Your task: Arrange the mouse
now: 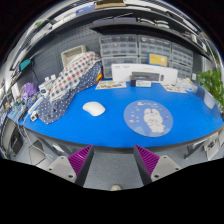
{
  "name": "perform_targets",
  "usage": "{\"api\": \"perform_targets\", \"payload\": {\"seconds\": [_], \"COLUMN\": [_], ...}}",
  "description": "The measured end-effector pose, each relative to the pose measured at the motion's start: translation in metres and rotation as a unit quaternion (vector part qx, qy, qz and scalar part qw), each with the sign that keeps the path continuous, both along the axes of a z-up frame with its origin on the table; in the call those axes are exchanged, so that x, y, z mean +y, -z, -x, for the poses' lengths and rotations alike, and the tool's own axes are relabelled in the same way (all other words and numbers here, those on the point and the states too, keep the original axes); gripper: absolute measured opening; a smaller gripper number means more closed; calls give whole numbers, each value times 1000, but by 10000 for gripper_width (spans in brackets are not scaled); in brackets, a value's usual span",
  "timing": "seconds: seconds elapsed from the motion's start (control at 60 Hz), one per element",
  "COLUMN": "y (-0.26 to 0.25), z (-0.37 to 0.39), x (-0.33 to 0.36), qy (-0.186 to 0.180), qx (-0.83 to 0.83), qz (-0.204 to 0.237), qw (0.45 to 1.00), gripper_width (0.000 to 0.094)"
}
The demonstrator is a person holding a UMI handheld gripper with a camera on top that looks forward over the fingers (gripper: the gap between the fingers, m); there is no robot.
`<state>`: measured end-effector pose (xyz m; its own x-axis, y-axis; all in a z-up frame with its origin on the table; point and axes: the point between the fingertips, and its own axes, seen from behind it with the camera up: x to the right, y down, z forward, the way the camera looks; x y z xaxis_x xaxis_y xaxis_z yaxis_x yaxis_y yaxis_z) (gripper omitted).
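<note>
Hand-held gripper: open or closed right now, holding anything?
Hand-held gripper: open, holding nothing; the white mouse sits on the blue mat beyond its fingers.

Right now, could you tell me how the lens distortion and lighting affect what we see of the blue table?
In the gripper view, the wide-angle lens bows the far edge of the blue table into a curve and bends the shelving behind; lighting is even and bright, with only a faint shadow beside the white oval mouse; the round translucent mat shows a pale sheen; the open gripper has purple-padded fingers that look splayed.
</note>
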<state>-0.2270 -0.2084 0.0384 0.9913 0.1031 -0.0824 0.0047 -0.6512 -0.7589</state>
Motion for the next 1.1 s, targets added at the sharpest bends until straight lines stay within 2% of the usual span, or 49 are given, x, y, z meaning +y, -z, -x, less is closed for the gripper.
{"api": "perform_targets", "payload": {"seconds": [0.25,0.483,0.867,1.0,1.1], "y": [33,44,52,53,54], "z": [77,99,92,74,68], "x": [81,156,237,263,274], "qy": [-18,8,48,71,83], "qx": [-9,-17,-43,-61,-57], "qz": [26,35,57,67,73], "qw": [999,999,996,993,992], "gripper_width": [821,814,833,822,778]}}
